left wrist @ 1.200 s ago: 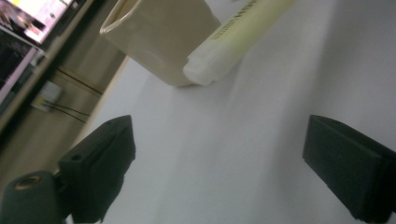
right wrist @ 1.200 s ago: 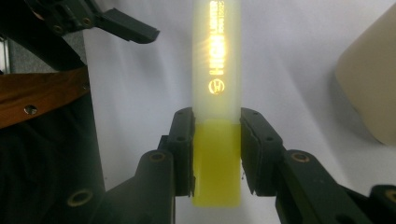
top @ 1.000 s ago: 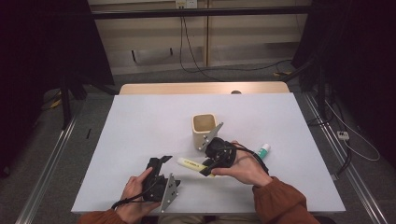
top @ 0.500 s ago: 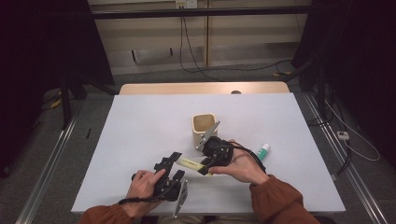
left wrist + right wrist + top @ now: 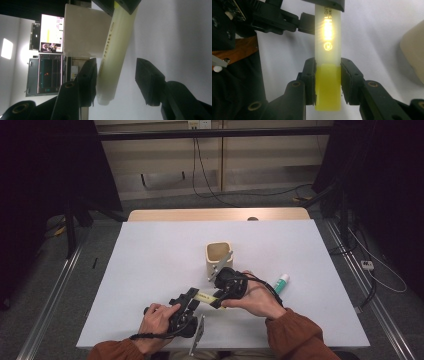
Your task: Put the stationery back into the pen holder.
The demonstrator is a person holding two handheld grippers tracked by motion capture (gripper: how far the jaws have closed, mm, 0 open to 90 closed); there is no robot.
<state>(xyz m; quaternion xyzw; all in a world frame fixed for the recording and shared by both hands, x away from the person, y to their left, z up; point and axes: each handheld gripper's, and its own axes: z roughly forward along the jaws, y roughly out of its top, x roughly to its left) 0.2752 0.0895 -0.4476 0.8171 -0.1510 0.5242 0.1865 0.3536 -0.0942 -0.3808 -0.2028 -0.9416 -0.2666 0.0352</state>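
Right gripper (image 5: 328,82) is clamped on the yellow cap end of the highlighter (image 5: 328,47), held just above the surface (image 5: 150,265) near the cup (image 5: 219,256). Left gripper (image 5: 116,82) fingers have just been closing round the other end, one touching, the other apart.

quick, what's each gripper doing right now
left gripper: open, fingers have just been closing around the yellow highlighter, not gripping yet.
right gripper: closed on the highlighter's yellow end.

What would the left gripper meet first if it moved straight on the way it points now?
Probably the right gripper, which holds the yellow highlighter's far end; the left gripper's jaws, just closing, straddle the near end. Depth is unclear.
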